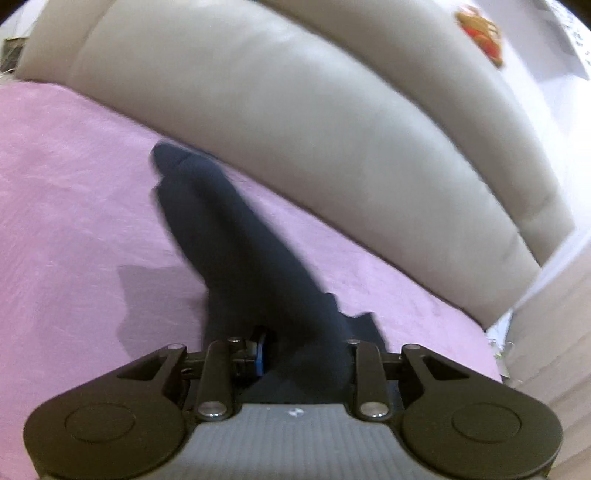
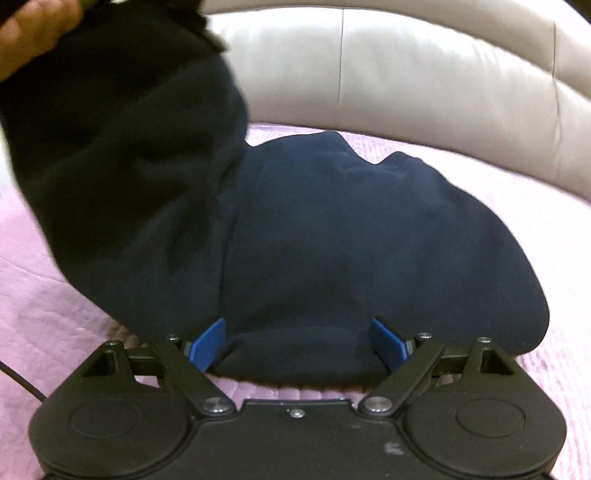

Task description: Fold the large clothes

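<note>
A dark navy garment (image 2: 351,236) lies bunched on the pink bedspread (image 2: 55,317). In the right wrist view one part of it hangs lifted at the upper left (image 2: 122,155), below a person's hand (image 2: 33,33). My right gripper (image 2: 297,343) stands open at the garment's near edge, with its blue pads (image 2: 207,345) wide apart on either side of the folded hem. In the left wrist view my left gripper (image 1: 291,354) is shut on the garment, and a long strip of the cloth (image 1: 229,236) stretches away from it over the bedspread (image 1: 66,206). Its right pad is hidden by cloth.
A cream padded leather backrest (image 1: 295,110) curves along the far edge of the bedspread, also seen in the right wrist view (image 2: 424,74). A red and gold object (image 1: 480,33) sits at the top right. A black cable (image 2: 18,380) runs at the lower left.
</note>
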Action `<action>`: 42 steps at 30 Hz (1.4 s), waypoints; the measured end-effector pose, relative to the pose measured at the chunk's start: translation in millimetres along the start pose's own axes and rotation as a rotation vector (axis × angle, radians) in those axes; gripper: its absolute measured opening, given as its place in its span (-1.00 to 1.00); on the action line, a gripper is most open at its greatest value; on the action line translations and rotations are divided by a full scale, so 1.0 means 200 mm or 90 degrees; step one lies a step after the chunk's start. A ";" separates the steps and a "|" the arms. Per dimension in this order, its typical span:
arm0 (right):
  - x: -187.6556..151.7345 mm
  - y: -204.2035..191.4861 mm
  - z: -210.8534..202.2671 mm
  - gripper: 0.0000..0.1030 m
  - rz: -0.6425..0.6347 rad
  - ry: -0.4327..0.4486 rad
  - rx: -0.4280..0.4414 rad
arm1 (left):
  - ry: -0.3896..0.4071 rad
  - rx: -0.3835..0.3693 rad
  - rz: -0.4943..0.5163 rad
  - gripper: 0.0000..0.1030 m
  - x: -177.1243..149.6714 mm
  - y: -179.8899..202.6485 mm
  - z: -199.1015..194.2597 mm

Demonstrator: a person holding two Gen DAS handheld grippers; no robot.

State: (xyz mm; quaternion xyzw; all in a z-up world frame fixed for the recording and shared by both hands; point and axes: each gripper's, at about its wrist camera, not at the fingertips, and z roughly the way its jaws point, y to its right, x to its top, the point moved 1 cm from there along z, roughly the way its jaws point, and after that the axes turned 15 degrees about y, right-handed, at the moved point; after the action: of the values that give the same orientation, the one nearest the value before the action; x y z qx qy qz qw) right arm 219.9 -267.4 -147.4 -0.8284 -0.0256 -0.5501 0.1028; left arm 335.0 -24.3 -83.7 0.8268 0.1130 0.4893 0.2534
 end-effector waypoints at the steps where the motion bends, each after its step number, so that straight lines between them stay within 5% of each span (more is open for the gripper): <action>1: 0.02 0.05 -0.02 0.98 0.022 -0.003 0.026 | 0.001 -0.007 -0.003 -0.44 -0.02 0.04 0.01; 8: 0.22 0.65 -0.16 0.98 0.353 0.052 0.025 | -0.001 -0.023 -0.029 -0.55 -0.21 0.20 0.14; 12: 0.36 0.94 0.02 0.98 0.511 0.059 0.121 | -0.008 -0.010 -0.041 -0.62 -0.33 0.20 0.24; 16: 0.52 0.96 0.36 1.00 0.548 0.022 0.226 | 0.001 0.001 -0.010 -0.64 -0.41 0.22 0.27; 20: 0.66 0.83 0.72 0.99 0.545 -0.071 0.357 | -0.004 -0.001 0.018 -0.64 -0.43 0.26 0.25; 24: 0.79 0.67 0.92 1.00 0.484 -0.131 0.374 | -0.029 -0.011 0.026 -0.64 -0.45 0.26 0.24; 26: 0.82 0.63 0.99 0.63 0.448 -0.129 0.365 | -0.055 -0.026 0.042 -0.64 -0.46 0.28 0.22; 27: 0.83 0.61 1.01 -0.79 0.435 -0.134 0.336 | -0.062 -0.032 0.053 -0.64 -0.46 0.29 0.19; 31: 0.82 0.67 0.99 -0.72 0.470 -0.113 0.287 | -0.059 -0.086 0.042 -0.42 -0.35 0.31 -0.01; 35: 0.93 0.80 0.91 -0.72 0.472 -0.061 0.299 | -0.021 -0.150 0.024 0.29 -0.19 0.32 -0.24; 37: 0.98 0.90 0.87 -0.73 0.451 -0.031 0.275 | 0.007 -0.142 0.056 0.23 -0.13 0.31 -0.30; 39: 0.98 0.99 0.88 -0.73 0.446 -0.039 0.240 | 0.010 -0.110 0.089 -0.07 -0.11 0.27 -0.27; 42: 0.87 1.09 0.96 -0.70 0.449 -0.084 0.213 | -0.066 -0.034 0.128 -0.64 -0.20 0.16 -0.06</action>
State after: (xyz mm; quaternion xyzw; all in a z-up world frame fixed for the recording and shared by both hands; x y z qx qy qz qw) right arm 496.0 -454.4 -89.5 -0.7916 0.1647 -0.4148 0.4175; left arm 302.4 -64.0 -91.4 0.8511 0.0030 0.4717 0.2302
